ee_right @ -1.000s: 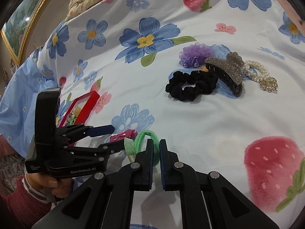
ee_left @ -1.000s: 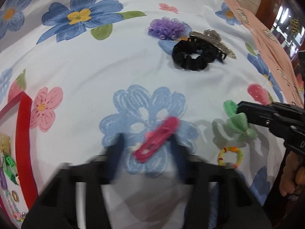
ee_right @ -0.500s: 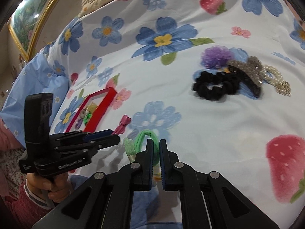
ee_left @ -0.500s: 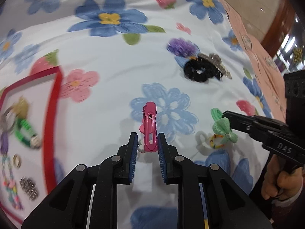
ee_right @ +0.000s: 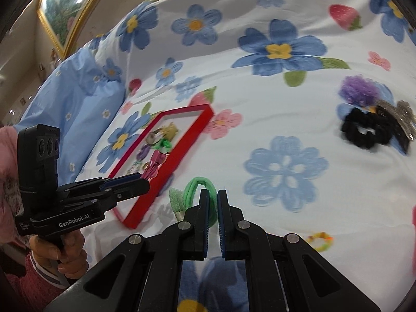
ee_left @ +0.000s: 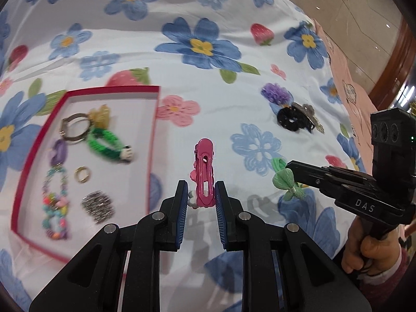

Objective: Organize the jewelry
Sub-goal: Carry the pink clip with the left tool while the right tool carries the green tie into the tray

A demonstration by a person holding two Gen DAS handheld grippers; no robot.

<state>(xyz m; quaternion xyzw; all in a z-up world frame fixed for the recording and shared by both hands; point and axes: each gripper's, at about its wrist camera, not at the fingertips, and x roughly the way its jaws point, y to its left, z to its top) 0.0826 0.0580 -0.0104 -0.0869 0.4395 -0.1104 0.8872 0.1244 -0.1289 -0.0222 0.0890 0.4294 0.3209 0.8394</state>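
My left gripper is shut on a pink hair clip and holds it above the flowered bedsheet, just right of the red tray; it also shows in the right wrist view with the clip over the tray's edge. My right gripper is shut on a green hair tie with a bow, also seen in the left wrist view. The tray holds several pieces: a green hair tie, rings, a bead bracelet.
A black scrunchie, a purple scrunchie and a glittery claw clip lie together at the far right. A small yellow bead ring lies on the sheet near my right gripper. A blue pillow lies at the left.
My left gripper closed on the pink clip, lifted it and carried it left to the tray. My right gripper followed leftward with the green tie in it.
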